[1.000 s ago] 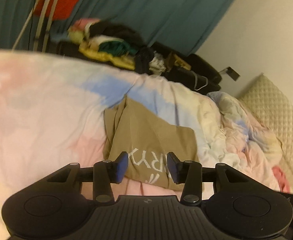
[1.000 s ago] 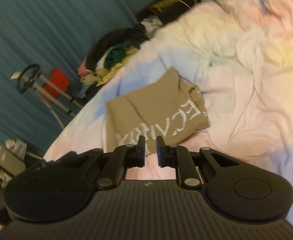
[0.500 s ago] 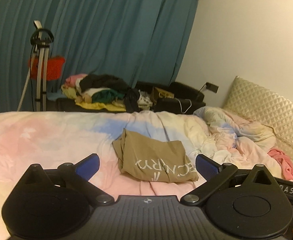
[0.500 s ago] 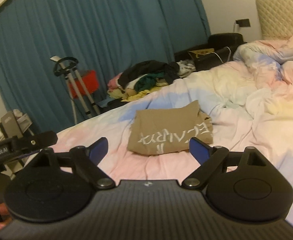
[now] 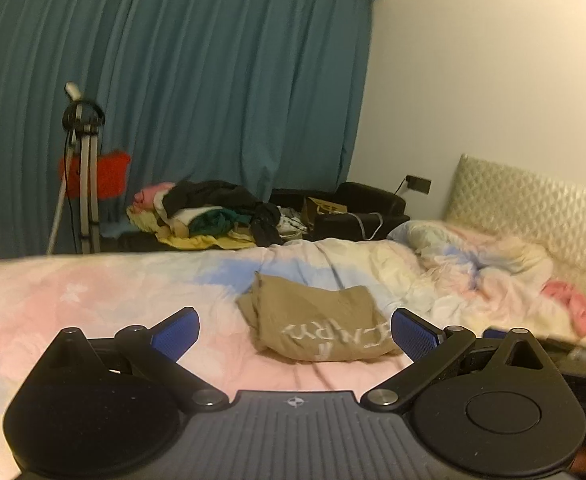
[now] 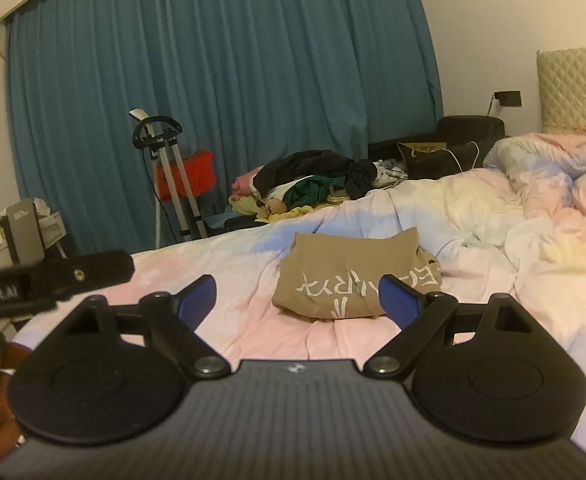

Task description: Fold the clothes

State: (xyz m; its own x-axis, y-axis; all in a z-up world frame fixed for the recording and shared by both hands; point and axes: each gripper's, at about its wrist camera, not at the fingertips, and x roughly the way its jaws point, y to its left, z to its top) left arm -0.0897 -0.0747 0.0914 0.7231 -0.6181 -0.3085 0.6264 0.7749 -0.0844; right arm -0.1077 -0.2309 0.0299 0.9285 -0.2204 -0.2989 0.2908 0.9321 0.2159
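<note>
Folded tan shirt (image 5: 317, 326) at frame centre, long axis left-right, white lettering upside down, left gripper (image 5: 295, 330) and right gripper (image 6: 297, 294) both spread wide, holding nothing

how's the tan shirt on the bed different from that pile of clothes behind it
The tan shirt is one garment, folded into a flat packet; the pile of clothes is many garments heaped loose. The tan shirt is a single colour with white lettering; the pile of clothes mixes black, green, yellow and pink. Neither is held by a gripper.
</note>
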